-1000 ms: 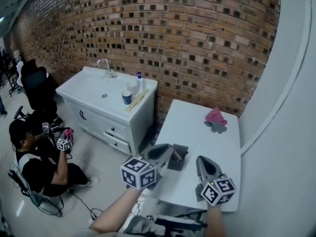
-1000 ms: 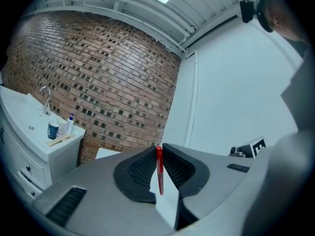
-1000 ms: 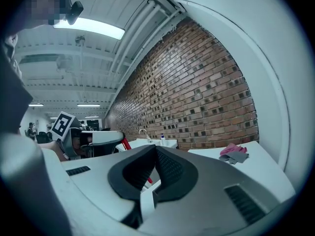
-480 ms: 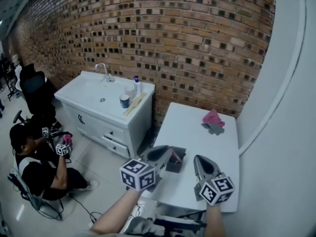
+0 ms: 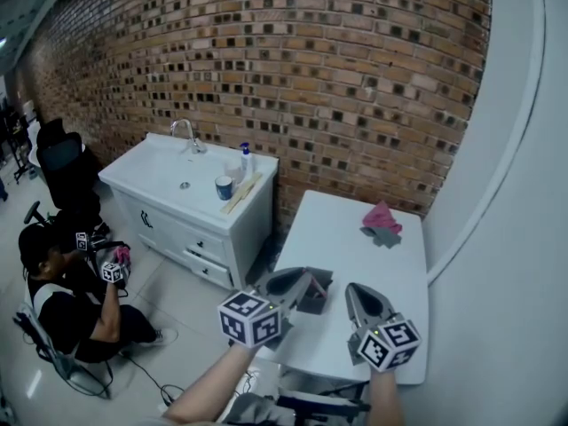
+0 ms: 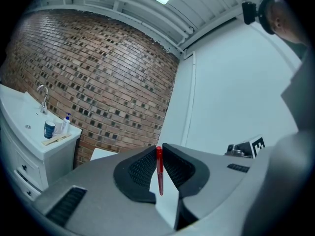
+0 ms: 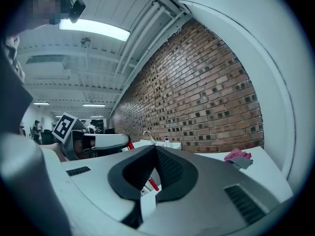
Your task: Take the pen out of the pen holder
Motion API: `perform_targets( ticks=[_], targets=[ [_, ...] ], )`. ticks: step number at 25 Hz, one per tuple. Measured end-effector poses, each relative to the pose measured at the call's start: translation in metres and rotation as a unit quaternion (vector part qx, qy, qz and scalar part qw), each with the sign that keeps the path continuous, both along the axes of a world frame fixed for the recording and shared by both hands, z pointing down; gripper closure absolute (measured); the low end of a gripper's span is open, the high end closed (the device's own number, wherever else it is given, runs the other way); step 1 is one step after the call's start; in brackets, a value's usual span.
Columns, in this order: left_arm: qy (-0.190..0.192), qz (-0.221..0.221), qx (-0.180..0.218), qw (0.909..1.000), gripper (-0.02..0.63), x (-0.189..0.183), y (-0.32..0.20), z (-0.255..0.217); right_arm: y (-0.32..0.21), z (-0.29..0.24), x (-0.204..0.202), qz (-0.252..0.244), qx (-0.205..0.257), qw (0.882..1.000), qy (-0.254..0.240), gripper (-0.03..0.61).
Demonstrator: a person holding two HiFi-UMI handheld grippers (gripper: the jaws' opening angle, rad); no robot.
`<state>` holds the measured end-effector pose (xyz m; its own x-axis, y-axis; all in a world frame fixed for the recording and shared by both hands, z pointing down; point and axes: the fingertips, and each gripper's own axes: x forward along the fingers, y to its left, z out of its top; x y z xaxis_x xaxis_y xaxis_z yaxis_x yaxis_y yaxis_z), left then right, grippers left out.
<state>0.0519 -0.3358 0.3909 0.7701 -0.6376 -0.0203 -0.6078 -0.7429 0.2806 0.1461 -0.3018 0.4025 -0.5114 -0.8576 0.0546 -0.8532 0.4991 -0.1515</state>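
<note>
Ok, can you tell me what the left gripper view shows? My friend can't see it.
A red pen stands upright, pinched between the two dark jaws of the left gripper. Behind are a brick wall, a white sink cabinet at the left and a white wall at the right.

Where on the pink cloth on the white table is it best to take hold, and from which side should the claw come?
Probably its raised crumpled peak, coming from above: the pink cloth lies bunched on the table, its edges low, so a claw from the side would find little to pinch.
</note>
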Motion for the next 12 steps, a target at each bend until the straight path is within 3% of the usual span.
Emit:
perform_targets(
  ticks=[12],
  targets=[
    [-0.001,0.003,-0.001,1.0000,0.568,0.0017,0.0108,0.0019,0.0101,-0.0029,0.0000,0.004,-0.001,1.000,0.003,0.584]
  ],
)
